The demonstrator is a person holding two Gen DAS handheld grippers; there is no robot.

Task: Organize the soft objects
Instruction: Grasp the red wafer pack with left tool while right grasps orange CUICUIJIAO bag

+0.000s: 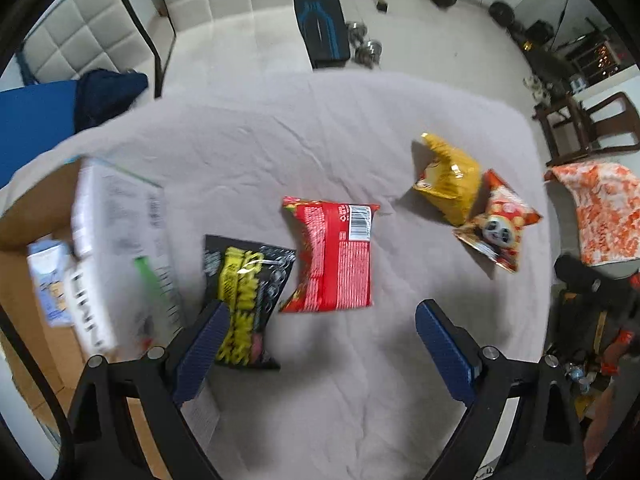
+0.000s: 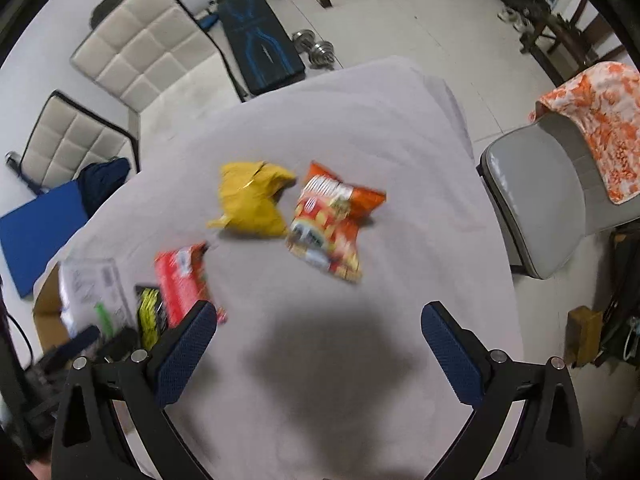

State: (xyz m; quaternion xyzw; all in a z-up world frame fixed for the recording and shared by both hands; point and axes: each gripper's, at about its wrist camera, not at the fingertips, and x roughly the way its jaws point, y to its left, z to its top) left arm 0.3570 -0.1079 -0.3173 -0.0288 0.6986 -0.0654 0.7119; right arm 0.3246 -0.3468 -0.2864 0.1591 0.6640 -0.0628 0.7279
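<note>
Both grippers are up over the bench [image 1: 360, 400] with nothing in them. The left gripper [image 1: 320, 344] has its fingers [image 1: 202, 350] spread wide apart, and the right gripper [image 2: 320, 344] has its fingers [image 2: 450, 354] wide apart too — neither is touching a packet.

Four snack packets lie on the grey cloth covering the bench. In the left wrist view the black and yellow packet [image 1: 248, 300] is nearest, just past the left finger, and right beside it on its right is the red packet [image 1: 334, 254], barcode side up. Further right and well apart from those two, the yellow bag [image 1: 450, 178] and the panda bag [image 1: 498, 220] sit touching each other.

At the left edge of the bench there's an open cardboard box [image 1: 36, 216] with a white flap and a pale blue carton [image 1: 50, 276] inside — this part is quite blurry.

The right wrist view shows the same spread: yellow bag [image 2: 252, 200] and panda bag [image 2: 332, 224] side by side in the middle, red packet [image 2: 182, 284] near left.
</note>
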